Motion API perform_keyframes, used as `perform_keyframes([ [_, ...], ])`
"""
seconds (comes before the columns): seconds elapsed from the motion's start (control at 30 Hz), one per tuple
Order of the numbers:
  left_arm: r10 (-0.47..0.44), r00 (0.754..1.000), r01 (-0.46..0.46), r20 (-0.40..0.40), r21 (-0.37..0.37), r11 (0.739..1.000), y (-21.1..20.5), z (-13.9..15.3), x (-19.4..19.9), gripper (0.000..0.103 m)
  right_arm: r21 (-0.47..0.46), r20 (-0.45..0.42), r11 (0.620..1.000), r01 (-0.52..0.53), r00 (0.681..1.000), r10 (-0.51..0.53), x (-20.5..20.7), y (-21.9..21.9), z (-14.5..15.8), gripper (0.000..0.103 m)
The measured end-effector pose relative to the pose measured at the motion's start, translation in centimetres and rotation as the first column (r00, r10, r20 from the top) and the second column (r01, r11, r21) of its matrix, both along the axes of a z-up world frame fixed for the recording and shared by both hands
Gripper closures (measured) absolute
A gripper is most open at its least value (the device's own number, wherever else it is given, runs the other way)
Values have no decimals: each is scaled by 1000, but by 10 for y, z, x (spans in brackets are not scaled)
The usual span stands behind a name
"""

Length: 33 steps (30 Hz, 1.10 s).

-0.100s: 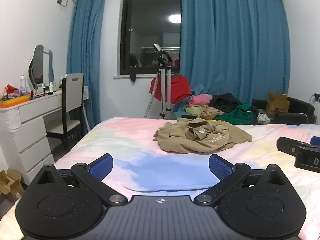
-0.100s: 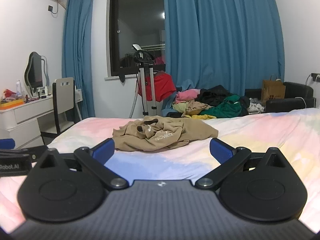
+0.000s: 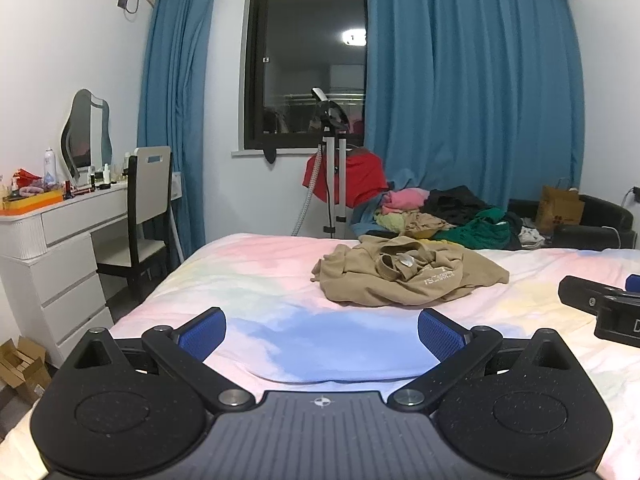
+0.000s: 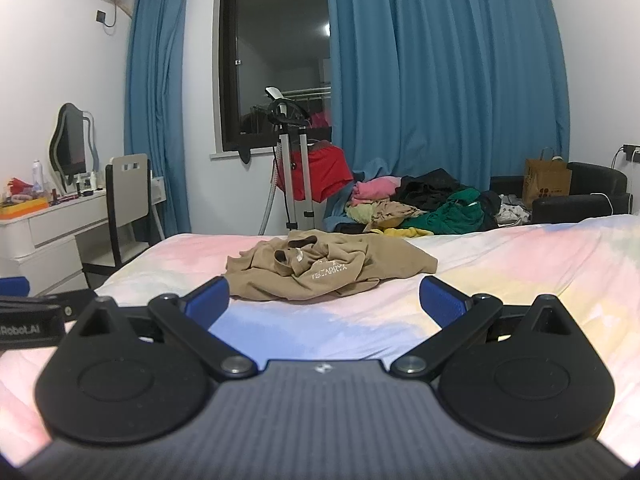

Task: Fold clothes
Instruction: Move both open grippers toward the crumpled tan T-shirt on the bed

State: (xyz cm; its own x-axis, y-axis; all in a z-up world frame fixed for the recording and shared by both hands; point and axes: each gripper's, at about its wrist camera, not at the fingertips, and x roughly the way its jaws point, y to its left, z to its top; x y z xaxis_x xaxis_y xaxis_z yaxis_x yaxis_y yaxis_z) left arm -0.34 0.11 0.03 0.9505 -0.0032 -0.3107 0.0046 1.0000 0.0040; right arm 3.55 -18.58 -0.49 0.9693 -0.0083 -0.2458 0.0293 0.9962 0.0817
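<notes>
Tan shirt [image 3: 404,276] lies crumpled on the bed [image 3: 256,264], long axis crosswise, straight ahead of your left hand-held gripper [image 3: 322,330] and right hand-held gripper [image 4: 324,300]. Both gape empty; the right sits nearer the shirt.

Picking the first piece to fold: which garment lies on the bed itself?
The crumpled tan shirt, alone on the pastel bedspread; the rest sit heaped beyond the bed.
</notes>
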Motion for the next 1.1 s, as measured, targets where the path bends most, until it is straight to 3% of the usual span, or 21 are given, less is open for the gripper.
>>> perform_keyframes([
  [0.83,4,1000,-4,-6,43,999,-13,-8,-7,0,7,24,1000,-26,999,26,-8,4,3,0],
  [1.1,-3,1000,3,-23,7,1000,-8,-15,-4,0,-26,82,998,64,995,-62,-15,1,8,0],
])
